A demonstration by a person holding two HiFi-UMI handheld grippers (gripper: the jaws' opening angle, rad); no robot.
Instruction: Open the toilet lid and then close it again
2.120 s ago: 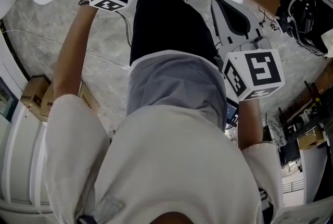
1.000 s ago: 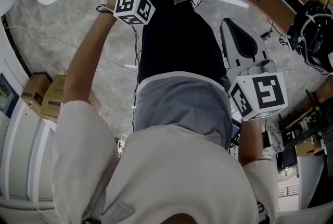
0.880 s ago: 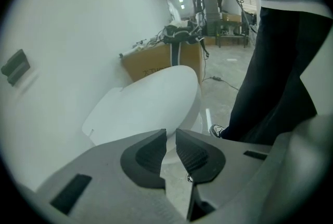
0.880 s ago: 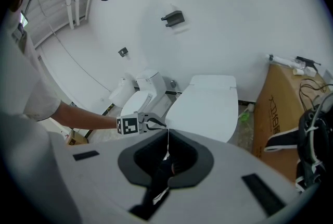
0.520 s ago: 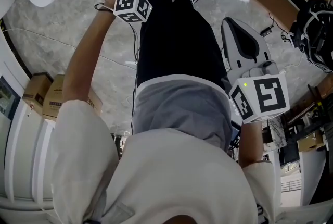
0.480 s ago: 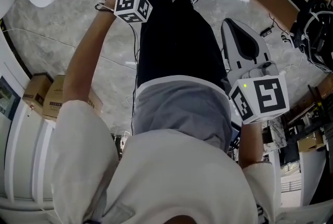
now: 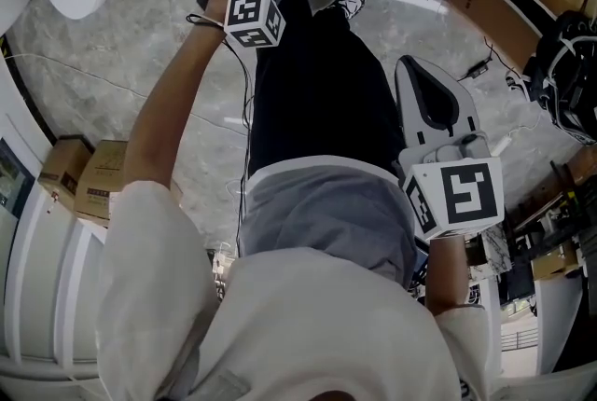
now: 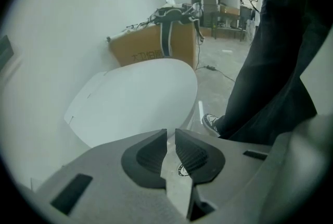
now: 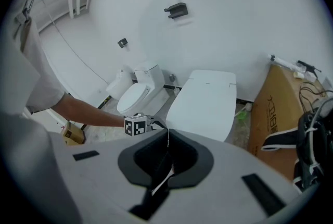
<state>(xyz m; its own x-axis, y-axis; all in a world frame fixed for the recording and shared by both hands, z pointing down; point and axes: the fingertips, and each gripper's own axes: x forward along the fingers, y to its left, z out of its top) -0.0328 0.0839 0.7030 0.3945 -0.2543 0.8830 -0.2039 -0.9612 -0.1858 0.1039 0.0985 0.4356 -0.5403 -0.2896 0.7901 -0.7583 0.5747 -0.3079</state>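
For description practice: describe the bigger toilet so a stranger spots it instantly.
Against the white wall stand two toilets. Take the bigger toilet, next to the cardboard box. Unlike its small, rounded neighbour, it has a broad, flat, closed lid with a squared back.

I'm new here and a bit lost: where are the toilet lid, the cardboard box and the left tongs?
toilet lid (image 9: 205, 103): right gripper view, middle of its white top.
cardboard box (image 9: 270, 103): right gripper view, its brown side.
left tongs (image 8: 171, 132): left gripper view, midway between the tips.
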